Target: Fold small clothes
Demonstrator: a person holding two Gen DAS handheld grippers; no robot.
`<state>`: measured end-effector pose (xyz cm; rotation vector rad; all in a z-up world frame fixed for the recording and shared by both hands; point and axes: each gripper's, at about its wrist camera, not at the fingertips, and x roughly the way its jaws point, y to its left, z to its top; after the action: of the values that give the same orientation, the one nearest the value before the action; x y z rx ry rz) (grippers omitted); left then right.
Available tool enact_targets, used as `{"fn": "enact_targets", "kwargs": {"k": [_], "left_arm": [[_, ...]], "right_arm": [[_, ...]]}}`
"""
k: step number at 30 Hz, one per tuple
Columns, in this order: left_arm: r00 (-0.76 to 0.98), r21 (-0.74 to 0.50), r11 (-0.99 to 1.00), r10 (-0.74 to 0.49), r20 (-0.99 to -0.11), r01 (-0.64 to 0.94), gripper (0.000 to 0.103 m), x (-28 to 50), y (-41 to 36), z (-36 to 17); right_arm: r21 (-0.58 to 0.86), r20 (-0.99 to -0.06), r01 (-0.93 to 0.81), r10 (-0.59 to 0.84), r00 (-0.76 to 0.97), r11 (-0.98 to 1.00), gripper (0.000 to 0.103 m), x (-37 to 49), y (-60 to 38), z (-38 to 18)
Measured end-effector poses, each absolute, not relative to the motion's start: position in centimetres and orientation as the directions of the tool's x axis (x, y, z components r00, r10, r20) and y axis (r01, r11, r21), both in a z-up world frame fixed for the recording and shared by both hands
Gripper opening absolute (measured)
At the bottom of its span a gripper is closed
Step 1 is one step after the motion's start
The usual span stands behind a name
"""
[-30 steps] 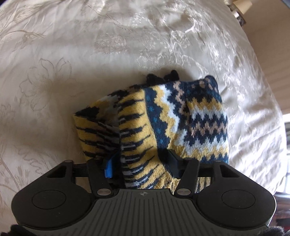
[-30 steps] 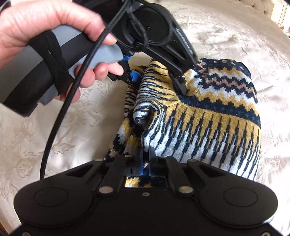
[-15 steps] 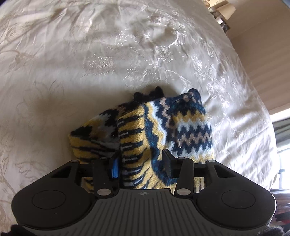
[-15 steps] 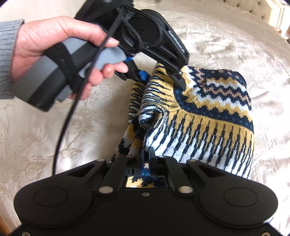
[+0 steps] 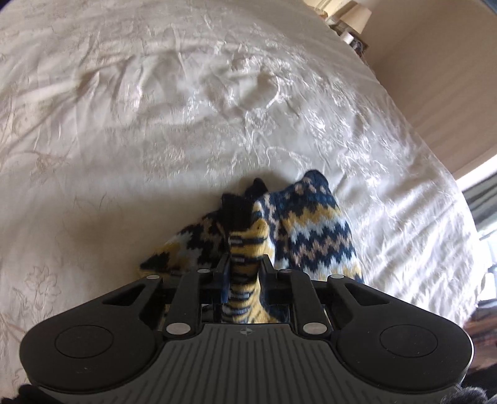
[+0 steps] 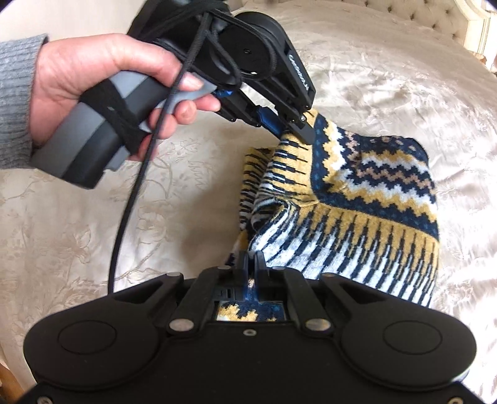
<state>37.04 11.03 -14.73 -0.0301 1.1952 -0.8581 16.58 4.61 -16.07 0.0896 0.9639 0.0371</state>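
A small knitted sweater (image 6: 357,199) in navy, yellow and white zigzags lies partly folded on the cream bedspread (image 6: 77,248). My left gripper (image 5: 243,261) is shut on a bunched striped edge of the sweater (image 5: 313,236) and holds it lifted. In the right wrist view the left gripper (image 6: 290,132) pinches the sweater's far upper edge, held by a hand. My right gripper (image 6: 251,259) is shut on the sweater's near striped edge.
The cream embroidered bedspread (image 5: 155,124) spreads all around. A bedside lamp (image 5: 351,18) and wall stand at the far right. A tufted headboard (image 6: 419,9) is at the back. A black cable (image 6: 130,199) hangs from the left gripper.
My left gripper has closed on the sweater's striped edge and lifted it up from the bed. My right gripper stays shut on the near edge.
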Motion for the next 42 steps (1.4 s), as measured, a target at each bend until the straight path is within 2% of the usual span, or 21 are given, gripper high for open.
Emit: {"fn": "enact_targets", "kwargs": {"k": [1,2,3,4,5,6,13,14,15,17,21,25,28,30,31,32,33,34,35,36,42], "left_arm": [[0.105,-0.455,0.698,-0.600,-0.793,0.553,0.020,37.1,11.4,-14.7],[0.108,-0.473,0.701,-0.611,-0.784,0.534,0.029,37.2,11.9,-14.8],[0.110,-0.493,0.703,-0.623,-0.774,0.512,0.044,37.3,12.4,-14.8],[0.109,-0.512,0.701,-0.635,-0.765,0.497,0.053,37.4,12.7,-14.9],[0.106,-0.522,0.697,-0.643,-0.758,0.492,0.073,37.3,12.9,-14.9],[0.103,-0.520,0.696,-0.641,-0.760,0.495,0.080,37.1,12.9,-15.0],[0.054,-0.513,0.711,-0.608,-0.792,0.480,0.079,36.4,10.9,-17.5],[0.065,-0.518,0.706,-0.619,-0.783,0.482,0.072,36.4,10.6,-17.6],[0.090,-0.507,0.708,-0.621,-0.779,0.491,0.049,36.3,10.2,-17.5],[0.131,-0.451,0.739,-0.579,-0.804,0.501,0.020,36.3,9.6,-17.3],[0.166,-0.473,0.749,-0.598,-0.784,0.464,0.015,36.2,10.6,-16.6],[0.224,-0.494,0.757,-0.619,-0.753,0.428,0.015,35.6,13.7,-15.0],[0.183,-0.479,0.775,-0.586,-0.790,0.413,0.016,35.9,14.5,-16.8],[0.163,-0.457,0.797,-0.550,-0.819,0.395,0.026,36.3,14.3,-18.7],[0.157,-0.450,0.807,-0.537,-0.829,0.383,0.029,36.5,14.2,-19.4],[0.162,-0.447,0.813,-0.531,-0.832,0.374,0.035,36.6,14.3,-19.7],[0.166,-0.445,0.817,-0.528,-0.833,0.368,0.042,36.6,14.4,-19.7],[0.171,-0.448,0.816,-0.532,-0.829,0.364,0.048,36.6,14.6,-19.4],[0.176,-0.443,0.819,-0.528,-0.831,0.365,0.065,36.4,14.7,-19.0],[0.192,-0.420,0.827,-0.512,-0.837,0.374,0.074,36.2,15.0,-18.5],[0.346,-0.293,0.846,-0.465,-0.815,0.446,0.074,34.8,16.3,-14.1]], "right_arm": [[0.096,-0.820,0.002,0.078,0.567,0.995,0.009,16.7,4.7,-16.1],[0.093,-0.822,-0.008,0.082,0.563,0.996,0.009,16.7,4.8,-16.2],[0.091,-0.825,-0.015,0.083,0.559,0.996,0.009,16.7,4.7,-16.4],[0.089,-0.828,-0.018,0.084,0.554,0.996,0.009,16.8,4.7,-16.6],[0.088,-0.832,-0.019,0.084,0.549,0.996,0.009,16.8,4.6,-16.9],[0.091,-0.835,-0.017,0.086,0.544,0.996,0.009,17.0,4.4,-17.1],[0.090,-0.838,-0.023,0.088,0.539,0.996,0.009,17.2,4.1,-17.5],[0.089,-0.838,-0.024,0.088,0.538,0.996,0.009,17.2,4.1,-17.5],[0.087,-0.838,-0.026,0.087,0.539,0.996,0.009,17.2,4.1,-17.6],[0.082,-0.837,-0.030,0.085,0.540,0.996,0.009,17.1,4.1,-17.5],[0.089,-0.829,-0.035,0.094,0.551,0.995,0.009,16.9,4.2,-16.8],[0.088,-0.808,-0.109,0.135,0.574,0.990,0.009,16.4,5.4,-15.7],[0.075,-0.826,-0.134,0.137,0.547,0.988,0.009,16.8,6.6,-16.8],[0.065,-0.861,-0.114,0.114,0.496,0.991,0.011,17.5,6.7,-18.8],[0.054,-0.881,-0.107,0.098,0.463,0.993,0.019,17.8,6.6,-19.8],[0.046,-0.893,-0.102,0.087,0.441,0.994,0.019,18.1,6.4,-20.4],[0.049,-0.892,-0.098,0.088,0.443,0.994,0.027,18.0,6.0,-20.5],[0.068,-0.884,-0.099,0.106,0.456,0.993,0.046,17.8,5.4,-20.1],[0.095,-0.869,-0.098,0.130,0.477,0.991,0.054,17.4,4.6,-19.4],[0.120,-0.850,-0.092,0.150,0.505,0.989,0.066,16.8,3.6,-18.7],[0.212,-0.735,-0.026,0.177,0.654,0.977,0.069,13.6,-2.7,-15.2]]}}
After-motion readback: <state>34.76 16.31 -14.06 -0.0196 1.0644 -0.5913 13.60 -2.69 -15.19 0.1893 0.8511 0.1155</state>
